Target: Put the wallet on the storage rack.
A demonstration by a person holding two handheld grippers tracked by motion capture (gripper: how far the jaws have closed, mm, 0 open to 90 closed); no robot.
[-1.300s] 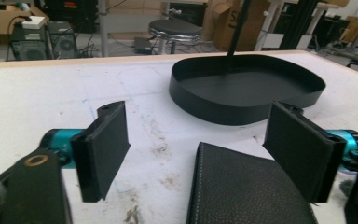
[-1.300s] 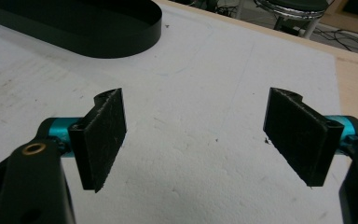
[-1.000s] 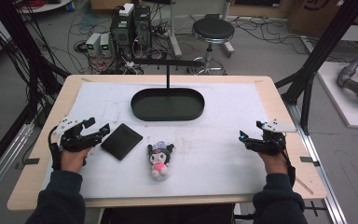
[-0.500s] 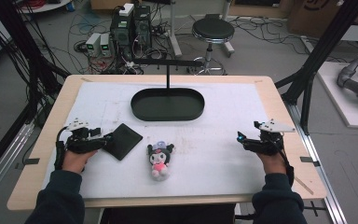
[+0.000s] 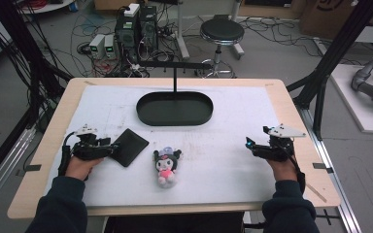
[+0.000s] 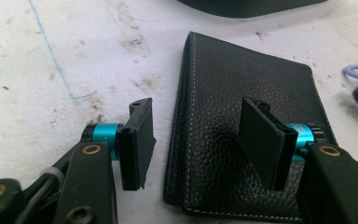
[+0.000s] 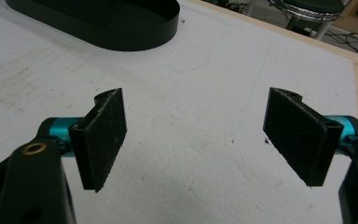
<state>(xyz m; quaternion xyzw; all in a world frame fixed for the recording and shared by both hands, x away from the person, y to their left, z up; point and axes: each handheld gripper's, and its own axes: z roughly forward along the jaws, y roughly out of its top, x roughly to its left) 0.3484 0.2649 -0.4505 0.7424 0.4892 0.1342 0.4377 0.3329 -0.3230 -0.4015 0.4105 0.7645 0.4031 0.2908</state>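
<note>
We have our left gripper [image 6: 196, 144] at the flat black leather wallet [image 6: 242, 116], jaws apart and straddling its near-left edge, one over the leather, one over the white table cover [image 5: 223, 160]. Nothing is gripped or lifted yet. The wallet lies left of the small plush doll [image 5: 166, 165], short of the black oval tray [image 5: 175, 108]. Our right gripper [image 7: 200, 140] hovers spread apart, empty.

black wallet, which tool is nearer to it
Left. The left tool is open and straddles the black wallet's edge; the right tool rests far across the table, beyond the plush doll.
</note>
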